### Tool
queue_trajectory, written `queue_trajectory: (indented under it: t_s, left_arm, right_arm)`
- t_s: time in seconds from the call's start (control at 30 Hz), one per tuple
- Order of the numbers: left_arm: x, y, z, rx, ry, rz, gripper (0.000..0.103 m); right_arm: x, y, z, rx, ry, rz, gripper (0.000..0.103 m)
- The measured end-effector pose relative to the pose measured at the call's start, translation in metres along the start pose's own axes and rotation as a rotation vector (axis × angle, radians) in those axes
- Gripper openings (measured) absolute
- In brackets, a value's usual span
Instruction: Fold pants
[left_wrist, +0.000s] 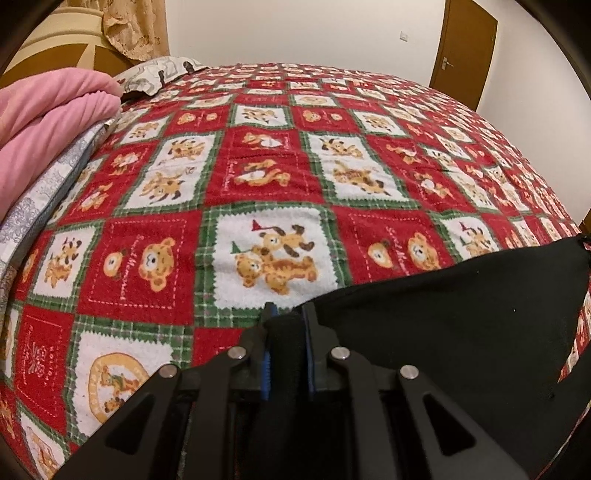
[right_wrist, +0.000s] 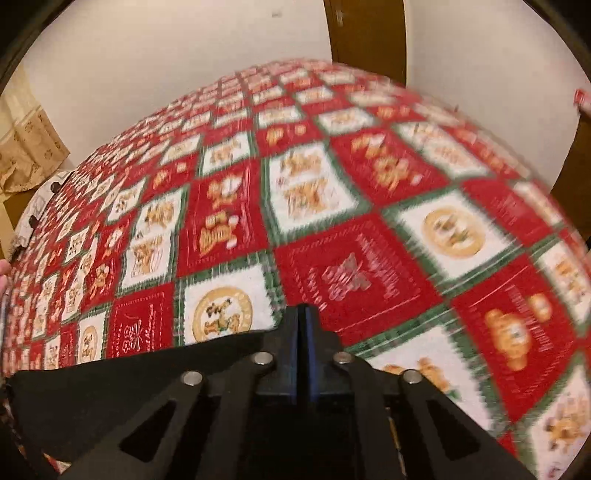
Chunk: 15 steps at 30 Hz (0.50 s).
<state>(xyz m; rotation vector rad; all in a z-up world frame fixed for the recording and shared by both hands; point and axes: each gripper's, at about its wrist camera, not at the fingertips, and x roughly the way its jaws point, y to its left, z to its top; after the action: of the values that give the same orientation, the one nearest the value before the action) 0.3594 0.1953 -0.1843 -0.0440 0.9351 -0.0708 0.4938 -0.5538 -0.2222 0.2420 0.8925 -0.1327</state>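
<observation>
Two grippers: left gripper (left_wrist: 286, 317) clamps black pants (left_wrist: 443, 295); right gripper (right_wrist: 304, 314) closed at their edge.
Pants: 5 o'clock on bedspread (left_wrist: 258, 155).
Tip: lift both corners evenly, keeping fabric taut.

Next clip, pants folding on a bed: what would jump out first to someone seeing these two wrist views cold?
The red, green and white teddy-bear blanket fills both views. Black pants lie at the near edge, with a bunch of their cloth pinched in the left gripper. The right gripper is shut at the cloth's other end, and folded pink bedding is stacked at far left.
</observation>
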Motion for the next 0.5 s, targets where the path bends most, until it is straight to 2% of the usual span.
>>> queue_trajectory:
  t_s: [0.1,0.23,0.5]
  left_arm:
    - [-0.009,0.007,0.002,-0.040,-0.030,-0.030,0.012]
    - [-0.027,0.012,0.002,-0.057,-0.094,-0.069,0.012]
    - [-0.072,0.009,0.001,-0.046,-0.231,-0.151,0.012]
  right_arm:
    - [-0.033,0.000,0.005,-0.012,-0.093,0.008,0.004]
    - [-0.071,0.003,0.001,-0.049,-0.167,0.025,0.003]
    - [-0.149,-0.006,-0.038,-0.075,-0.283,0.025,0.003]
